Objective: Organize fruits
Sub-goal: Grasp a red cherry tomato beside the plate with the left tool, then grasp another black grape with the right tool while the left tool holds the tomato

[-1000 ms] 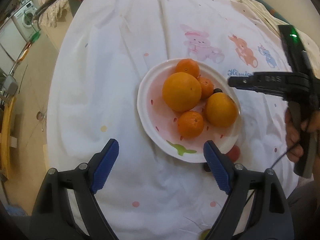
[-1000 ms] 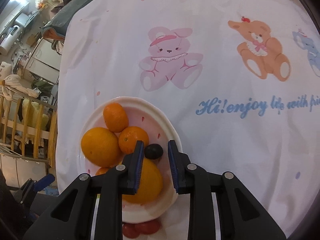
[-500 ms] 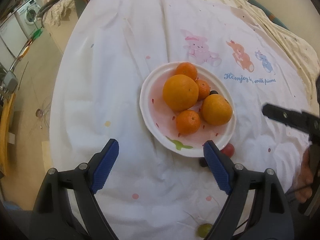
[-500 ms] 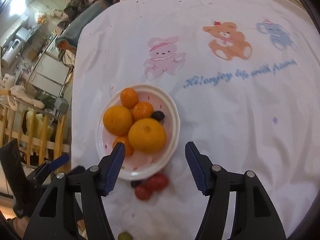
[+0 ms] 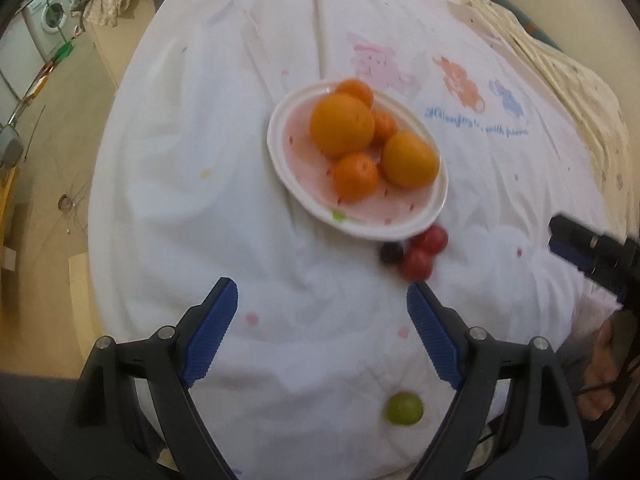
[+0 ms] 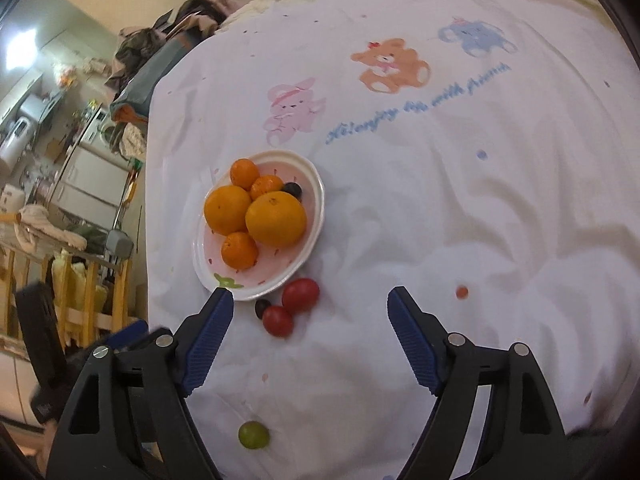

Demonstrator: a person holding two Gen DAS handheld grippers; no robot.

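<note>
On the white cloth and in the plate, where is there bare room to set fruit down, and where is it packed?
Bare cloth lies right of the plate, below the blue lettering, and between the tomatoes and the green grape. In the plate, only the pink strip nearest the grippers is bare; the oranges and a dark grape crowd the rest. Its near rim is tight against the tomatoes.

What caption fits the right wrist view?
Open right gripper above tablecloth; plate of oranges, two tomatoes beside it.
</note>
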